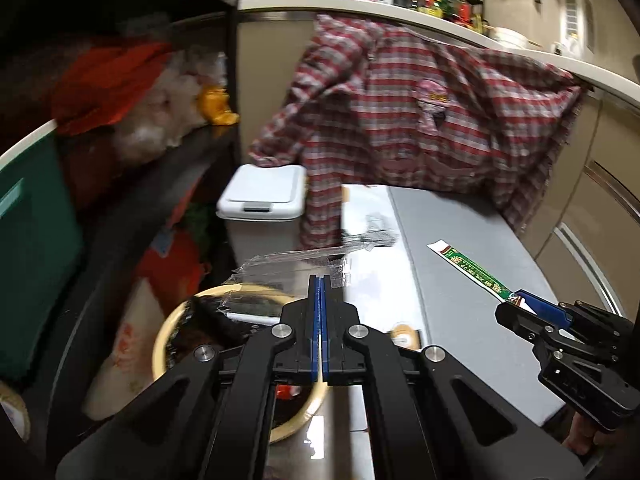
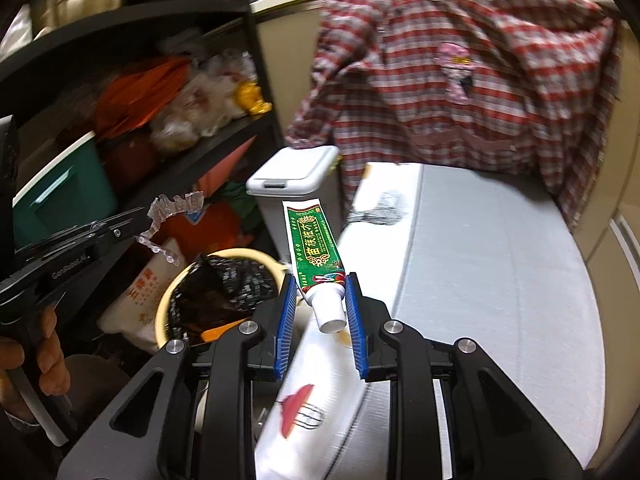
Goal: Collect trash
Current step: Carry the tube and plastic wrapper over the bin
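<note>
My left gripper [image 1: 321, 279] is shut on a crumpled strip of clear plastic [image 1: 292, 266], which hangs over a yellow-rimmed bin [image 1: 168, 332] lined with a black bag. The right wrist view shows the same gripper [image 2: 140, 226] at the left, with the plastic strip [image 2: 172, 210] sticking up from its tips. My right gripper [image 2: 320, 286] is shut on the neck of a green toothpaste tube [image 2: 314, 244] with a white cap. The tube points away over the table edge, beside the yellow bin [image 2: 168, 300]. From the left wrist, the right gripper [image 1: 520, 302] and tube [image 1: 468, 268] appear at the right.
A white lidded bin [image 1: 262, 198] stands behind the yellow one. A plaid shirt [image 1: 420, 120] hangs from the counter over the grey table [image 1: 472, 340]. A black shelf [image 1: 188, 168] crowded with bags and a green box is at the left. A hand [image 2: 44, 352] grips the left handle.
</note>
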Tool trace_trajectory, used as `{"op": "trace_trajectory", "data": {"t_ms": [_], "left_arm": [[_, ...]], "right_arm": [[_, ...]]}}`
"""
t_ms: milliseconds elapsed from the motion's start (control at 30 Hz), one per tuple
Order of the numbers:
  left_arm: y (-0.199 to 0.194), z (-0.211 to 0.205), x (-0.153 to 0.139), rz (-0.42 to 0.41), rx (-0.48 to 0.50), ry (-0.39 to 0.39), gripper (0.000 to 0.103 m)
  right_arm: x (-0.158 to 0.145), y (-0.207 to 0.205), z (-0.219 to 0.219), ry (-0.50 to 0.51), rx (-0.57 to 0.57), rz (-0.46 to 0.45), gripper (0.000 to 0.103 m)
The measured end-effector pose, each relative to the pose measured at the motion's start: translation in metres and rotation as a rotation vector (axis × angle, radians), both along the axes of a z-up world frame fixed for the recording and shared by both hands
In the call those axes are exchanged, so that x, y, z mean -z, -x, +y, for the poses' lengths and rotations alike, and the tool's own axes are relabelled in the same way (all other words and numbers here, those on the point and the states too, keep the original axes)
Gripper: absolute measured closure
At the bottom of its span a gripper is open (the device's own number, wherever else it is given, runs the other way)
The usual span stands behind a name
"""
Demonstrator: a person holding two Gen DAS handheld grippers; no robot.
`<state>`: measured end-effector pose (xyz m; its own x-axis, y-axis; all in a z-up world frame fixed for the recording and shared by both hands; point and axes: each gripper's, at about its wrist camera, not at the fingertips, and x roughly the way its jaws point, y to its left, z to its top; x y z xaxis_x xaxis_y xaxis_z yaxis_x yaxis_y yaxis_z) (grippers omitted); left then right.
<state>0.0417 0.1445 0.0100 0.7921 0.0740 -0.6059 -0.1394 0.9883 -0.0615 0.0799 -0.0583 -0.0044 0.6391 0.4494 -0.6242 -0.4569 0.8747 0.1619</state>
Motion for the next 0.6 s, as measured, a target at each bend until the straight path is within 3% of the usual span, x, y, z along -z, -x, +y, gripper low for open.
{"op": "trace_trajectory", "data": {"t_ms": [600], "left_arm": [[0.008,0.086,0.036,0.056,-0.182,0.034,0.103]], "right_arm": [[0.028,-0.006,0.11,0.078,-0.154,0.054,0.077]]}}
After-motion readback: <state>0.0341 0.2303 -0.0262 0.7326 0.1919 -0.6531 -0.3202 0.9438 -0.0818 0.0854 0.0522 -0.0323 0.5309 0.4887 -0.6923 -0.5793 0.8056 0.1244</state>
